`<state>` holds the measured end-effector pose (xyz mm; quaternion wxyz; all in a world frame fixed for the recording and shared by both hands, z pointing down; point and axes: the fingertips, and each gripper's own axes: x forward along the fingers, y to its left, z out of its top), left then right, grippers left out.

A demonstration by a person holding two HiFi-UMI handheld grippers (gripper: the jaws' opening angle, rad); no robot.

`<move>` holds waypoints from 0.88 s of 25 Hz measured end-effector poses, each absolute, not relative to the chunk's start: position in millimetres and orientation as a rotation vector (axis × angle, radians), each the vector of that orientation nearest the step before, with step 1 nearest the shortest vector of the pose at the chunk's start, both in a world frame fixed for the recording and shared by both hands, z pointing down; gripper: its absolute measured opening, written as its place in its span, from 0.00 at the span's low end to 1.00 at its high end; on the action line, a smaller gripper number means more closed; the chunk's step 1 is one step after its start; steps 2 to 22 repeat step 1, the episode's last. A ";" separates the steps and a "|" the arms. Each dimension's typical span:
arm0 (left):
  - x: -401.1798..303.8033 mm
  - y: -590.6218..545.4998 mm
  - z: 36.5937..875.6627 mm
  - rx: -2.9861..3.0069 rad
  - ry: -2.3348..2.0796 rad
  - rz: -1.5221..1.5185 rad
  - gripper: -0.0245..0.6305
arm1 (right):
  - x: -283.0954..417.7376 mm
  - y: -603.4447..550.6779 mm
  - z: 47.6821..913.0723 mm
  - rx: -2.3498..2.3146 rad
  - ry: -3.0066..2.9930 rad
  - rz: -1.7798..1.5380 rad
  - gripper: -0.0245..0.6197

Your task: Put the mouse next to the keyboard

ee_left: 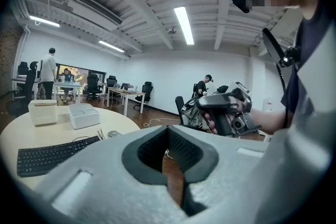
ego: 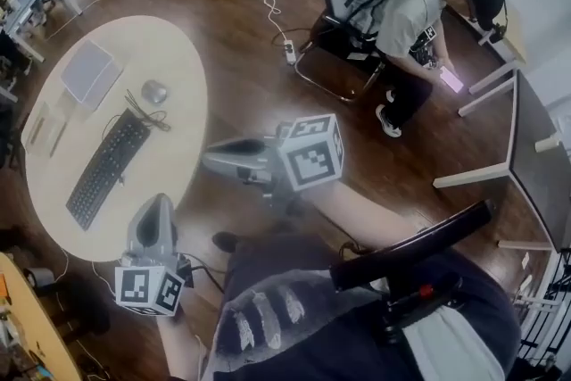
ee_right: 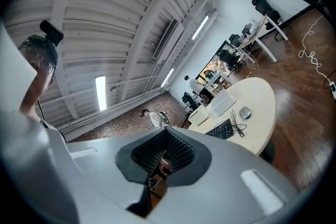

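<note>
Plainly, one mouse (ego: 154,91), one keyboard (ego: 108,167); left gripper (ego: 161,200) and right gripper (ego: 208,160) jaws closed, empty.

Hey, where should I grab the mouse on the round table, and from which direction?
Probably from straight above, jaws closing on the two long sides of the mouse. It lies flat on the table with a low rounded top, so only the sides offer grip. Keep clear of the tangled cable between it and the keyboard.
</note>
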<state>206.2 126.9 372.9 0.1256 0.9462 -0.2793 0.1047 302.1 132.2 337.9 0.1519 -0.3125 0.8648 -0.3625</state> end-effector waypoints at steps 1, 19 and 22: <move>214.4 134.2 375.5 2.758 -0.807 0.308 0.04 | 311.7 139.5 341.2 -0.904 2.471 -1.044 0.04; 214.4 134.2 375.5 2.758 -0.807 0.308 0.04 | 311.7 139.5 341.2 -0.904 2.471 -1.044 0.04; 214.4 134.2 375.5 2.758 -0.807 0.308 0.04 | 311.7 139.5 341.2 -0.904 2.471 -1.044 0.04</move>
